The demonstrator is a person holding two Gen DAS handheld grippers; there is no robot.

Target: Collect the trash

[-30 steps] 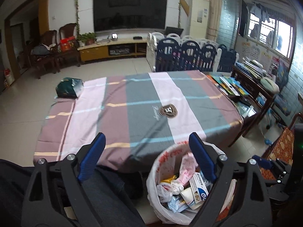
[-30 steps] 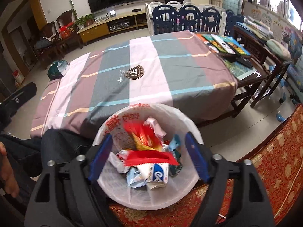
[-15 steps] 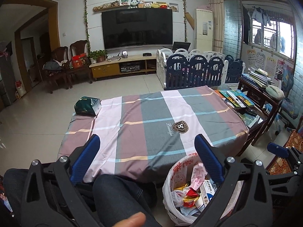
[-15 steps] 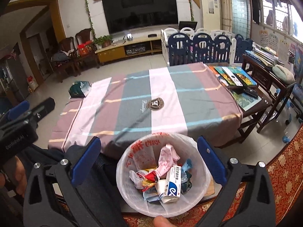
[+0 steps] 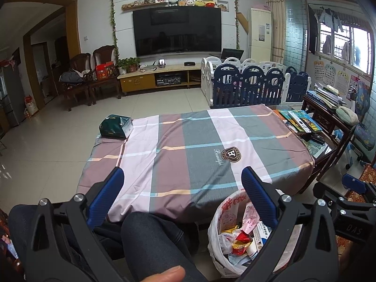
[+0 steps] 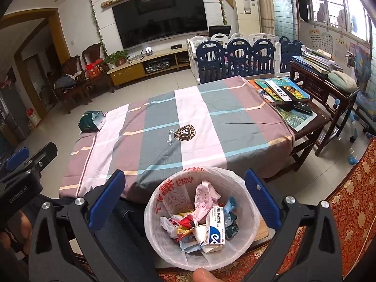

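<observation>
The bin stands on the floor just off the near edge of the table, lined with a white bag and holding a heap of trash: a white-and-blue box, a pink wrapper, red and yellow wrappers and crumpled plastic; the pieces overlap too much to count. The right gripper hangs above the bin, both blue fingers spread wide with nothing between them. The left gripper is left of the bin over the person's knee, fingers likewise spread and empty.

Beyond the bin the striped cloth lies bare except for one green pouch at the table's far left corner. Right of the table, a second, darker table carries books and two remotes. Open tiled floor runs left of the table and behind it toward the TV stand. A patterned red rug lies right of the bin.

From the left wrist, the bin's right side is hidden by a finger. A fingertip cuts into each view's bottom edge.
</observation>
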